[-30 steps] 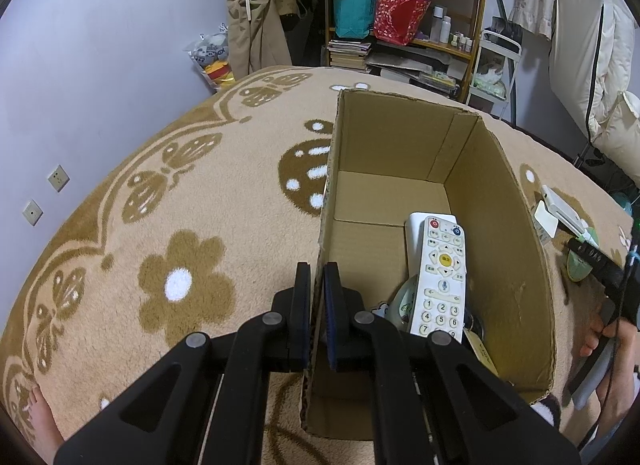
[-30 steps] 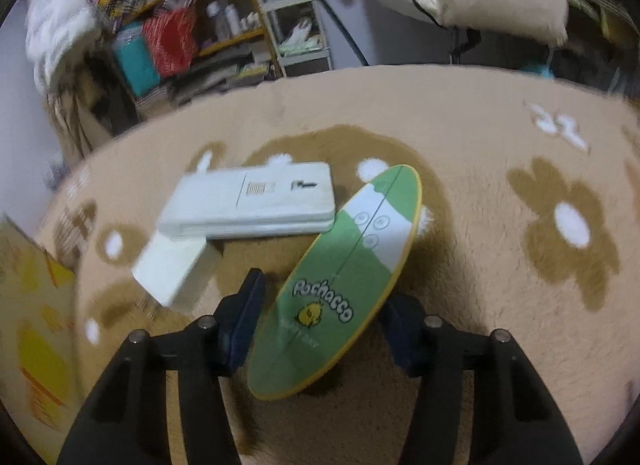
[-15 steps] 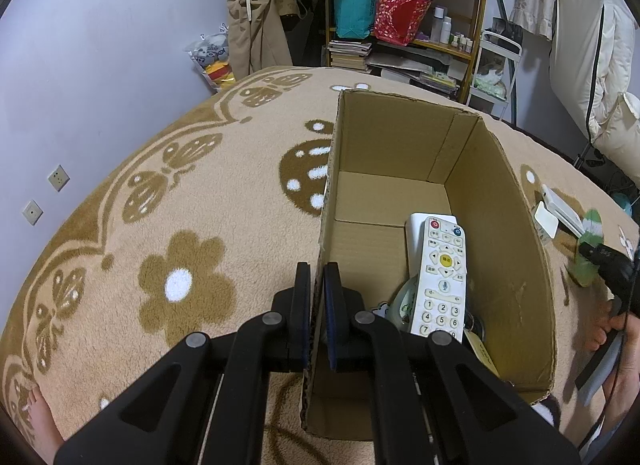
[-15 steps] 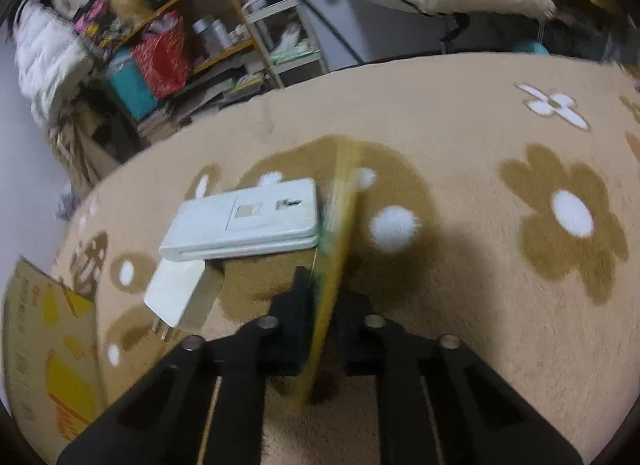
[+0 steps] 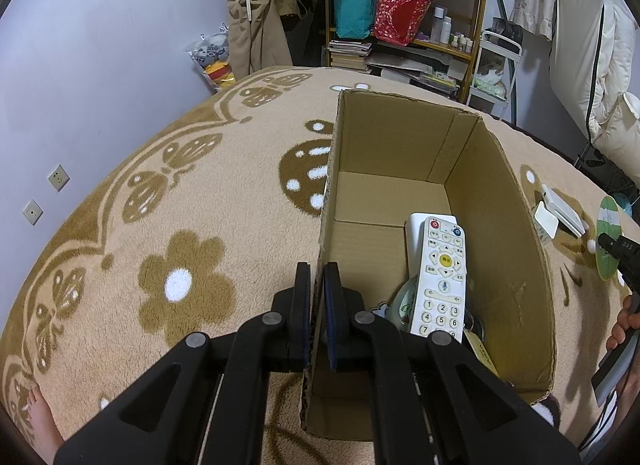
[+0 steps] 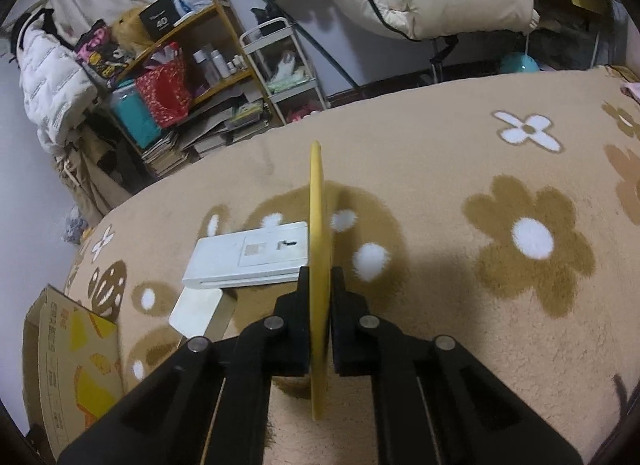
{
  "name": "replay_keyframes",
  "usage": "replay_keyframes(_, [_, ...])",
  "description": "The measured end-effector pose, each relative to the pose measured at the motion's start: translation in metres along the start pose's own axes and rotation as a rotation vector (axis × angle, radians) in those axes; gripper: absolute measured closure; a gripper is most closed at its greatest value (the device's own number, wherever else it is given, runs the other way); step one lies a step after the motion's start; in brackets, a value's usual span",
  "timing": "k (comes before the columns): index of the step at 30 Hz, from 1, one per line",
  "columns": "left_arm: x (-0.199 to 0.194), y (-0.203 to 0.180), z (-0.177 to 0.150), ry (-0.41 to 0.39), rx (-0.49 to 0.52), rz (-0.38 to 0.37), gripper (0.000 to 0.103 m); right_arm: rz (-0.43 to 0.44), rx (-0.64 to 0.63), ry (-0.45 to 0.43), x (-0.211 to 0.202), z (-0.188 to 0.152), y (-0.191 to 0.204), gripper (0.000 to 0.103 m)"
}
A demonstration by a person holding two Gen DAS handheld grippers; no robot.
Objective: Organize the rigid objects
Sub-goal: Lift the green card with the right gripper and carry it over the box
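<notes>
My left gripper (image 5: 317, 279) is shut on the left wall of an open cardboard box (image 5: 500, 201) that stands on the carpet. Inside the box lie a white remote control (image 5: 442, 277) and other items under it. My right gripper (image 6: 319, 279) is shut on a flat green and yellow Pochacco disc (image 6: 318, 225), held edge-on and upright above the carpet; the disc also shows in the left wrist view (image 5: 608, 241), right of the box. A flat white device (image 6: 248, 257) and a white plug adapter (image 6: 196, 311) lie on the carpet to the left of the disc.
The box's printed outer side (image 6: 76, 365) shows at the lower left of the right wrist view. Cluttered shelves (image 5: 408, 25) and hanging clothes stand beyond the flowered carpet (image 5: 180, 245). A bare foot (image 5: 40, 421) is at the lower left.
My right gripper closed on the disc, turned it from flat to edge-on and lifted it off the carpet. The left gripper and box have not moved.
</notes>
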State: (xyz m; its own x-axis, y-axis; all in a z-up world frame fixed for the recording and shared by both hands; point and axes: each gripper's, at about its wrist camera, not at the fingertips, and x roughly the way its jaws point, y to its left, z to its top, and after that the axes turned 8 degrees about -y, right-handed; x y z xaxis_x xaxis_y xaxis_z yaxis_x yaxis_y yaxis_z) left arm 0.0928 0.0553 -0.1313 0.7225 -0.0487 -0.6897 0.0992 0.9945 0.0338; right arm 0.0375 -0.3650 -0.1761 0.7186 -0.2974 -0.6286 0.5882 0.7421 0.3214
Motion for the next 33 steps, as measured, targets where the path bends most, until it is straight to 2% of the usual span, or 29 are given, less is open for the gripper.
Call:
replay_keyframes(10, [0.0, 0.0, 0.0, 0.001, 0.0, 0.0, 0.097, 0.101, -0.031, -0.006, -0.017, 0.001, 0.032, 0.094])
replay_keyframes(14, [0.0, 0.0, 0.0, 0.0, -0.001, 0.0, 0.097, 0.18, -0.097, 0.011, -0.027, -0.009, 0.069, 0.094])
replay_keyframes(19, [0.0, -0.001, 0.0, 0.001, 0.003, 0.003, 0.097, 0.31, -0.112, 0.011, -0.047, -0.013, 0.102, 0.094])
replay_keyframes(23, [0.0, -0.001, 0.0, 0.0, 0.003, 0.003, 0.097, 0.342, -0.158, -0.011, -0.06, -0.014, 0.121, 0.094])
replay_keyframes(26, [0.0, -0.001, 0.0, 0.001, 0.003, 0.004, 0.097, 0.399, -0.209, -0.026, -0.078, -0.016, 0.15, 0.094])
replay_keyframes(33, [0.0, 0.0, 0.0, 0.003, 0.0, 0.006, 0.097, 0.467, -0.299, -0.018, -0.094, -0.031, 0.184, 0.094])
